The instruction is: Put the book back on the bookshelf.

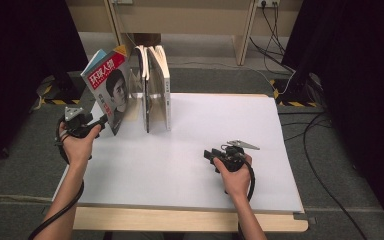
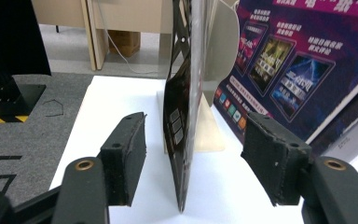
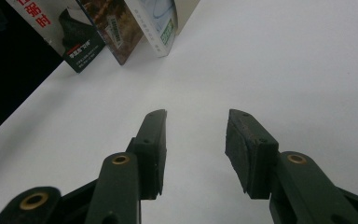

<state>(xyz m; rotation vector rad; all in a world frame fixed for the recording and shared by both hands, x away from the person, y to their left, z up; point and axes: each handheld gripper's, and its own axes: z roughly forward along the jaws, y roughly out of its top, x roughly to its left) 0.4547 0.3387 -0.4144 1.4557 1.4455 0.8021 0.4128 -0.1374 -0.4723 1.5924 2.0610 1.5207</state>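
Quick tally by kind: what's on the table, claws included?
Magazines: 2, a leaning magazine and an upright magazine
Thick book: 1
Bookend: 1
Claws: 2, left claw and right claw, both open
Total: 6

We see a magazine point(image 1: 107, 90) leaning at the table's point(image 1: 205, 130) far left, books point(image 1: 155, 90) upright just right of it, left gripper point(image 1: 101, 121) straddling the magazine's edge, right gripper point(image 1: 209, 155) well apart.
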